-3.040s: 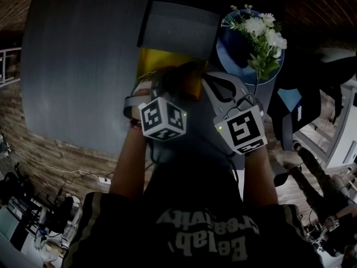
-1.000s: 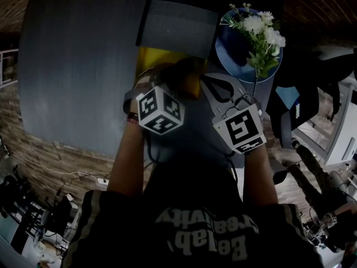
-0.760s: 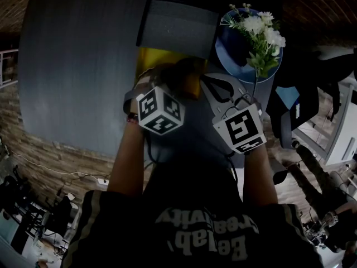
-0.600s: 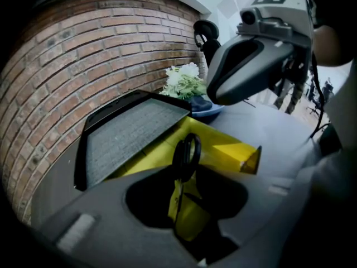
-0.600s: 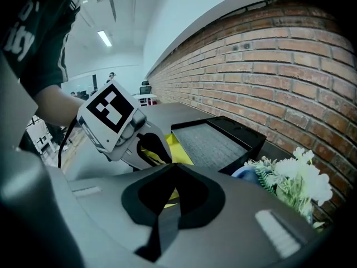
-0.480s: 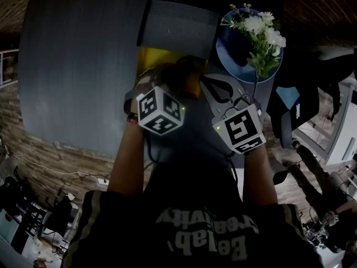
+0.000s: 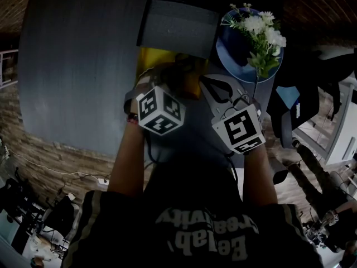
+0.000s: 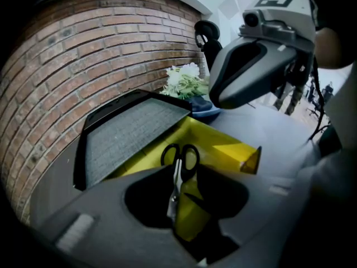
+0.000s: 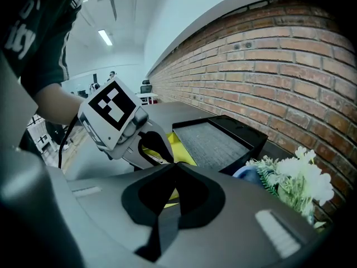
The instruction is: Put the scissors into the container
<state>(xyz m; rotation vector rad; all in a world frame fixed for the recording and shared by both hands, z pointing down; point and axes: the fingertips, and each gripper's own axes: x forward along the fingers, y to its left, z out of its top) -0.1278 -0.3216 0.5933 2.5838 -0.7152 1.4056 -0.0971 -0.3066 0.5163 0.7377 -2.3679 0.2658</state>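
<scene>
Left claw (image 8: 186, 169) has just been opening and is now standing wide. The scissors (image 8: 179, 156) are sitting in the gap between its jaws, but the pads are not pressing on them. The scissors are lying inside the yellow container (image 8: 223, 149), blades shut, black loops pointing away from the claw and the blade end pointing back toward it. The blade end is running close along the left jaw's inner edge; I cannot tell if it is touching.

Right claw (image 9: 170, 165) is sitting with its jaws closed together and nothing between them. It is hovering just beside the left one over the bench (image 7: 78, 66), doing nothing for the task.

The container is sitting just in front of a black tray (image 8: 131, 130) with a grey pad. Flowers (image 7: 262, 32) on a blue plate (image 7: 234, 43) are sitting off to the right, not involved.

Meaning for the task: this is looking like the release. The scissors are resting on the container floor on their own, so the placing is reading as done or nearly done. What is remaining, by my read, is lifting the left claw straight back out. One risk is the open jaw catching the blade end and dragging the scissors over the near wall.
</scene>
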